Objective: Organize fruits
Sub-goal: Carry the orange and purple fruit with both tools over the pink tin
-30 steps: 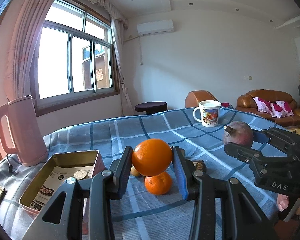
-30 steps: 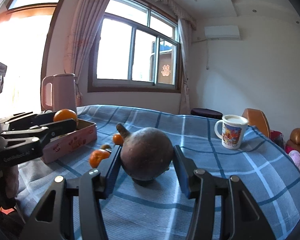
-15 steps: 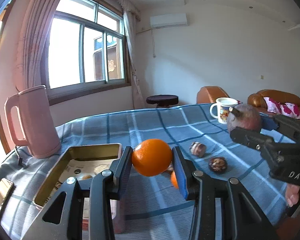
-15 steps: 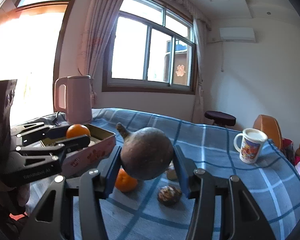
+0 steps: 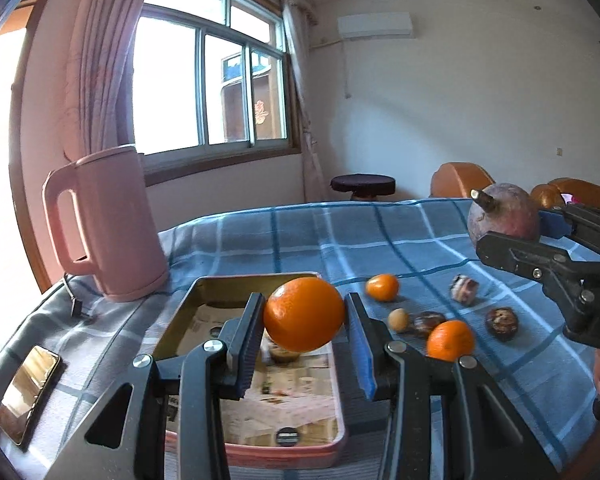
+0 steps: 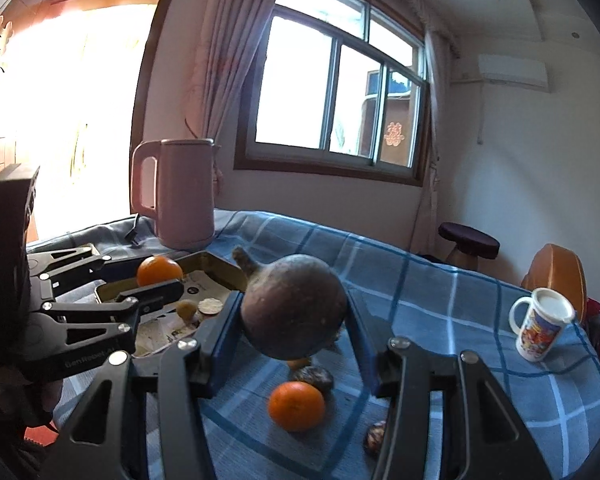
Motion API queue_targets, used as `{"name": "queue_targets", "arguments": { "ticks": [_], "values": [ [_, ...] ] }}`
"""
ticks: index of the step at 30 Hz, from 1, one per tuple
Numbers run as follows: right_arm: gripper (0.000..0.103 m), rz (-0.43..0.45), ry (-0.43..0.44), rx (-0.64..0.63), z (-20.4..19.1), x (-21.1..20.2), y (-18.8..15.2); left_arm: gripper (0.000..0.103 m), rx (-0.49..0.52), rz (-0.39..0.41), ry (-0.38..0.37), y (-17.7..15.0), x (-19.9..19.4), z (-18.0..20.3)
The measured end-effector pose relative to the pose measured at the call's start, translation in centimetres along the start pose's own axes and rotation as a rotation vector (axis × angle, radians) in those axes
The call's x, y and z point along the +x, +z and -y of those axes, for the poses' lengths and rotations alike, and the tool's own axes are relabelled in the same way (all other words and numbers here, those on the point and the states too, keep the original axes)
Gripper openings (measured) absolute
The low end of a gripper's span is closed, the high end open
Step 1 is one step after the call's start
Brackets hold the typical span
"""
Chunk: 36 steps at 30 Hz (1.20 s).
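left claw (image 5: 303,322) with orange (image 5: 303,313) now over tin (image 5: 220,284), small items inside blurred

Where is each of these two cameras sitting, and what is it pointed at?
Left wrist: rides the left gripper, looking along its fingers at the held orange over the open tin; the right gripper and fingertips show at right.
Right wrist: rides the right gripper, which holds a dark round fruit; the left gripper shows at left.
Both share the pink kettle, checked tablecloth and window.
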State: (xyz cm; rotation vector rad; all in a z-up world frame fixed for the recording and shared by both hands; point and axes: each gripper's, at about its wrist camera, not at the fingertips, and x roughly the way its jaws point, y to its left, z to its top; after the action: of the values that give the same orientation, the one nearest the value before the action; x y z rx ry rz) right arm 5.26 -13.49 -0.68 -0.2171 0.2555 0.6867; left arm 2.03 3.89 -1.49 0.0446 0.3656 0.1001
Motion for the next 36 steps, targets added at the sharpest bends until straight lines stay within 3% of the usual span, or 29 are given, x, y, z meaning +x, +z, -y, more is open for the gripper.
{"name": "queue_targets", "arguments": {
  "ticks": [14,36],
  "values": [
    [0.053,-0.07,0.084,-0.06,-3.4,5.2,2.0,0.042,-0.024,-0.074,0.089,-0.4,2.3,-4.5],
    [0.053,-0.159,0.166,-0.103,-8.1,10.1,0.8,0.042,-0.031,-0.124,0.171,-0.4,4.7,-8.6]
  ]
}}
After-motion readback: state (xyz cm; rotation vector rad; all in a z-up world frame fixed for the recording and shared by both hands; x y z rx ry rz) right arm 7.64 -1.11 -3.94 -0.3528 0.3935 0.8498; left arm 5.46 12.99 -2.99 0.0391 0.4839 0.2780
